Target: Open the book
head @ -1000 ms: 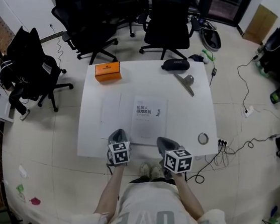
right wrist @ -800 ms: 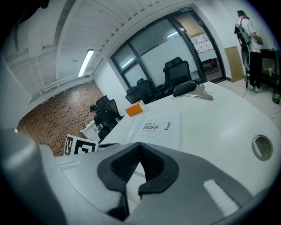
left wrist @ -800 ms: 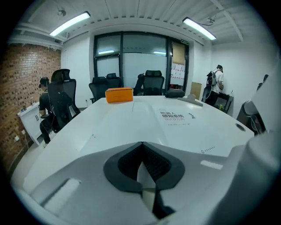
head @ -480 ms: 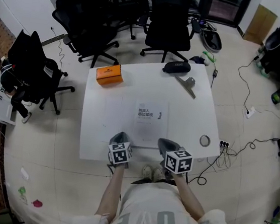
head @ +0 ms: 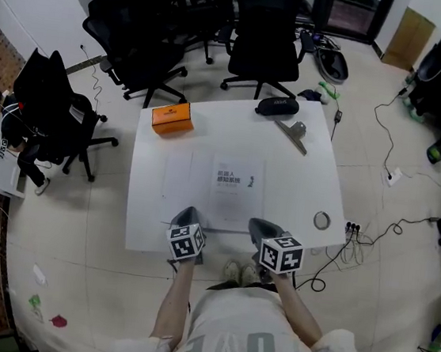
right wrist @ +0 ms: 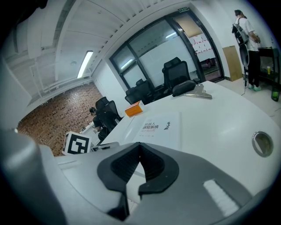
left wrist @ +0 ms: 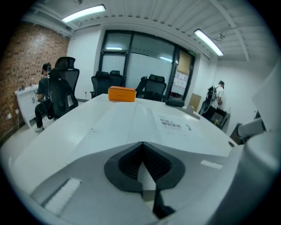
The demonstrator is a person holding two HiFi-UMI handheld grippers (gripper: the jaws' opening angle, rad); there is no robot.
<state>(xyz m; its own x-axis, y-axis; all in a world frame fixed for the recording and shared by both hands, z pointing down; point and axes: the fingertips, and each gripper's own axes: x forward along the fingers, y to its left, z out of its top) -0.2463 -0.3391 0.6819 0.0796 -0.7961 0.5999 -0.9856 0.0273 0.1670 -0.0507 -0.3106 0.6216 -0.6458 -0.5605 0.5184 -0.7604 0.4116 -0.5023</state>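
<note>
Near table (head: 303, 185) edge: left tool (head: 188, 212), right tool (head: 261, 225) closed; book (head: 235, 183) beyond.

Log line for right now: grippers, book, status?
left gripper: jaws shut, empty | right gripper: jaws shut, empty | book: flat on table, not gripped | both at near edge

Grey, black-padded left claw (head: 188, 209) and right claw (head: 261, 223) — pale lettered shirt (head: 237, 337).

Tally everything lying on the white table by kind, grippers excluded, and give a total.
Orange box: 1
Black case: 1
Metal clip: 1
White book: 1
Tape roll: 1
Total: 5
</note>
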